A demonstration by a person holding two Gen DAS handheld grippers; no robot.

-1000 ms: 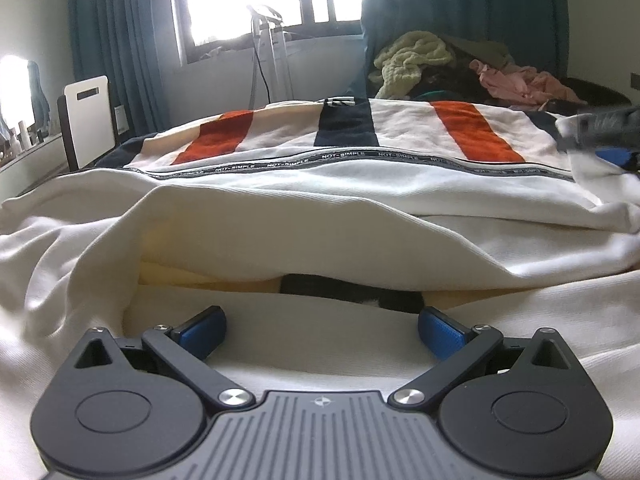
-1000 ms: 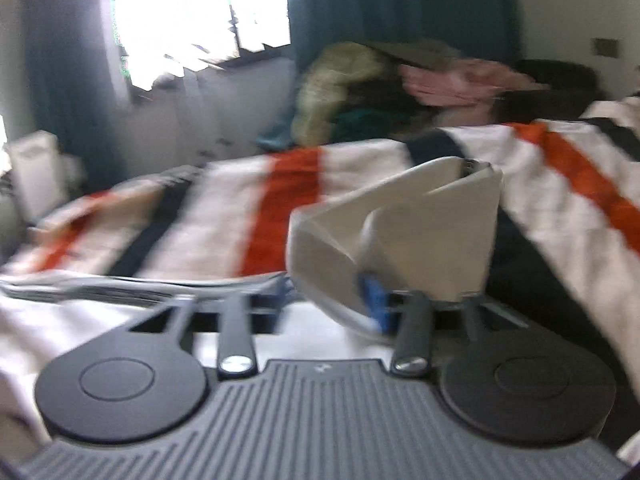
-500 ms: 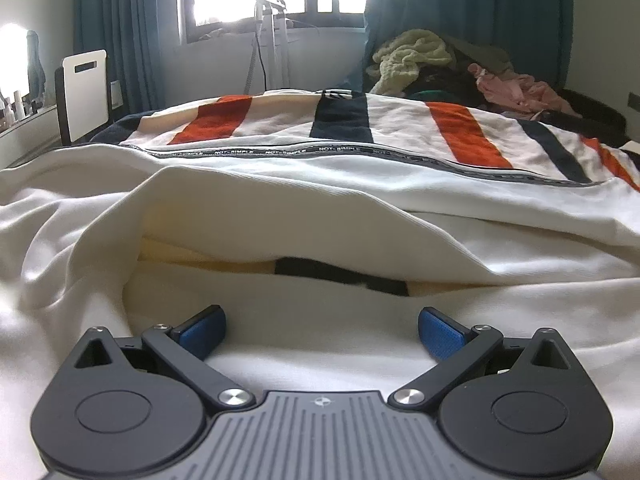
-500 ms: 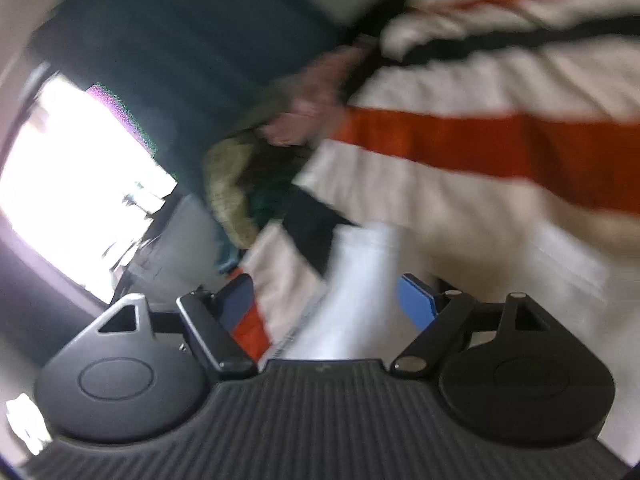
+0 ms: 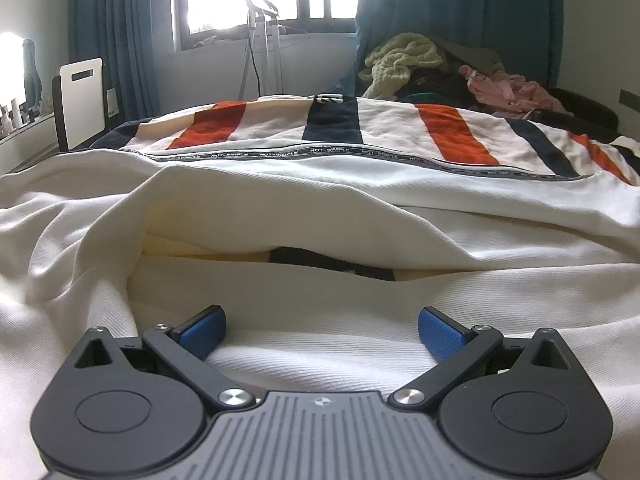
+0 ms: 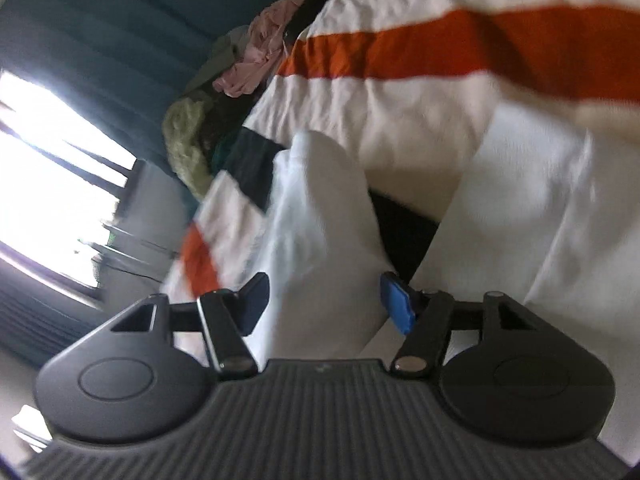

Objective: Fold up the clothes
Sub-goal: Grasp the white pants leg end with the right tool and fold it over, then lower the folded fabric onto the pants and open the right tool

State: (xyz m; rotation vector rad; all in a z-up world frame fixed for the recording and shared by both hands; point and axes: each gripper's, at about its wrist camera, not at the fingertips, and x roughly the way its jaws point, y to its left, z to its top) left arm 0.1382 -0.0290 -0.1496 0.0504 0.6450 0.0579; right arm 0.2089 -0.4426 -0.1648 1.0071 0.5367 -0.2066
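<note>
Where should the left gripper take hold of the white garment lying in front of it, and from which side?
Probably the white garment is best taken at its raised upper edge, which arches over a dark gap. The open left gripper could come straight ahead, low, one finger into the gap, one above the layer. The right gripper is closing around a white fold.

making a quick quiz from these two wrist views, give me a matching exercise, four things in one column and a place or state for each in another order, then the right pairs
Things
1. white garment
2. striped blanket
3. left gripper
4. pile of clothes

Places or states
A. heaped at the far end, before the teal curtain
B. open, resting low on white cloth
C. spread under the garment, with orange and dark bands
D. lying across the foreground, its edge lifted to show a dark gap

Pairs: 1-D, 2-C, 3-B, 4-A
</note>
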